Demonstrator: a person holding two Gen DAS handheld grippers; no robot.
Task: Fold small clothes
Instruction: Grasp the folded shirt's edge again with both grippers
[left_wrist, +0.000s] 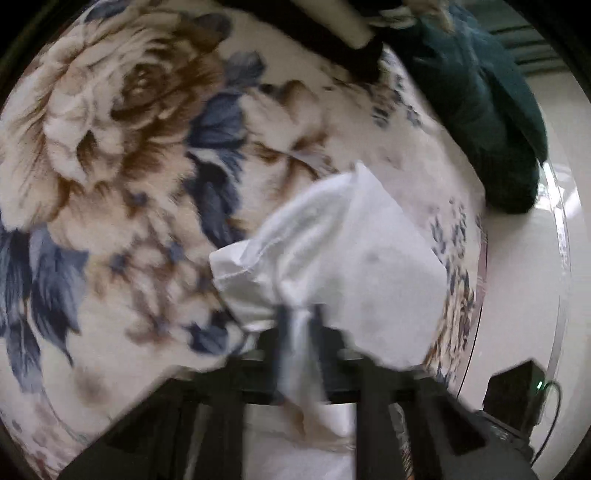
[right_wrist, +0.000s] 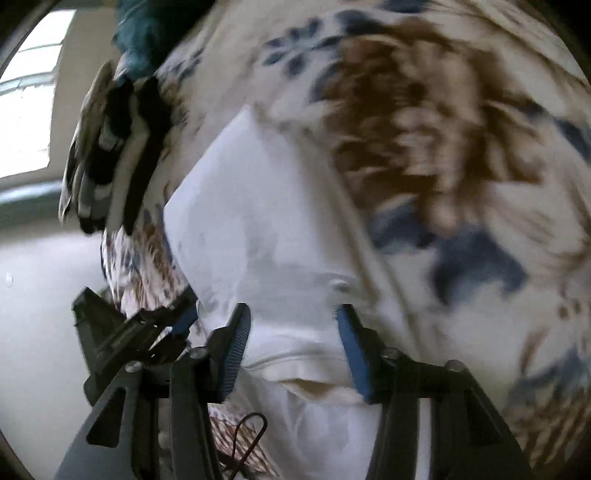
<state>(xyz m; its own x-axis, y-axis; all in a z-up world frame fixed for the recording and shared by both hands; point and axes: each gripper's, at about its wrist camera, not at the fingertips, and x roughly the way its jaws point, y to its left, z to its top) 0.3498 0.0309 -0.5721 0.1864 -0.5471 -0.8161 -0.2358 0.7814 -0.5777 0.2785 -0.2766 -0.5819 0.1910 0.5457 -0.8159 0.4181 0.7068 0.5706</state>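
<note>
Left wrist view shows the left tongs (left_wrist: 300, 314) pitched steeply down over a floral blanket (left_wrist: 110, 147), clenched on a bunched corner of the white cloth (left_wrist: 351, 240). Right tongs (right_wrist: 291, 343) also tilt down, jaws apart and straddling the cloth (right_wrist: 258, 229) without pinching it.

Blurred floral blanket (right_wrist: 424, 122); white garment (left_wrist: 351, 240) part-hidden behind left claw (left_wrist: 301, 317).

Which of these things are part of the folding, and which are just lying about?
In the job: white garment, pinched by the left gripper; right gripper, jaws apart over it.
Lying about: floral blanket, dark green cloth, striped clothes pile.
</note>
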